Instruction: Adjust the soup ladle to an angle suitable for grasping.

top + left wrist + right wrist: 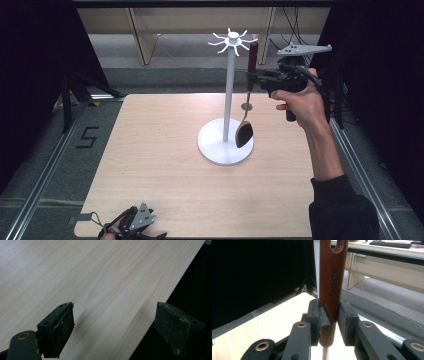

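Your right gripper (329, 322) is clamping a ladle's (244, 134) red-brown handle (332, 282), marked "SUPOR", beside the white hook stand (229, 95). Your left gripper (112, 330) is gaping empty over the table (100, 277).

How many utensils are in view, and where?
1. A spoon with a reddish wooden handle, held upright in the right gripper beside the white hook stand, its handle top near the hooks and its bowl hanging over the stand's base.

The ladle's (245, 131) red handle (332, 287) runs off the top edge of the right gripper view, while the left gripper (131, 226) is partly cut by the high view's bottom edge.
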A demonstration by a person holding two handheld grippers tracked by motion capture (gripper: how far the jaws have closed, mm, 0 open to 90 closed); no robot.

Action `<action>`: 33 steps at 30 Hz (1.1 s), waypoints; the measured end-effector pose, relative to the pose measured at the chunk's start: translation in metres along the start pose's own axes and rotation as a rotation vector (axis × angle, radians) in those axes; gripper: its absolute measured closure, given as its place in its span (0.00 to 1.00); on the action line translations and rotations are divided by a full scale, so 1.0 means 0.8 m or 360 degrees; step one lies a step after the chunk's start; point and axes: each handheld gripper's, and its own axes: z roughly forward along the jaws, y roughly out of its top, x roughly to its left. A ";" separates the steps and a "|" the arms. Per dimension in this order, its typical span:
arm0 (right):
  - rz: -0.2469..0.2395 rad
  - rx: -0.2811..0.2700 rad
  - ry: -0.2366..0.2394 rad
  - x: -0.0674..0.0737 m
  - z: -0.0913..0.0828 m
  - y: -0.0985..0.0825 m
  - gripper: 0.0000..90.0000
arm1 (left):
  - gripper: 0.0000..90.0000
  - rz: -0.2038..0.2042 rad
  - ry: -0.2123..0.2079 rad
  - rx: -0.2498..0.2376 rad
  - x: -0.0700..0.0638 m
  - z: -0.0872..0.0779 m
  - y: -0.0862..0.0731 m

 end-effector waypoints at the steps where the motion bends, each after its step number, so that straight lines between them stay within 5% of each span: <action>1: 0.0004 -0.0001 -0.0005 0.001 0.001 0.000 0.82 | 0.17 0.0001 -0.0002 0.0001 0.000 0.000 0.000; 18: 0.0015 0.0032 -0.0049 0.001 0.012 0.009 0.82 | 0.17 -0.0003 -0.0010 0.0007 0.000 0.002 0.000; 27: -0.0004 0.0030 -0.0005 -0.001 0.019 0.010 0.81 | 0.17 0.0004 -0.0012 0.0006 -0.001 0.001 0.000; 33: 0.0032 0.0019 -0.0008 -0.002 0.017 0.005 0.73 | 0.17 0.0008 -0.0008 0.0005 -0.001 0.001 0.000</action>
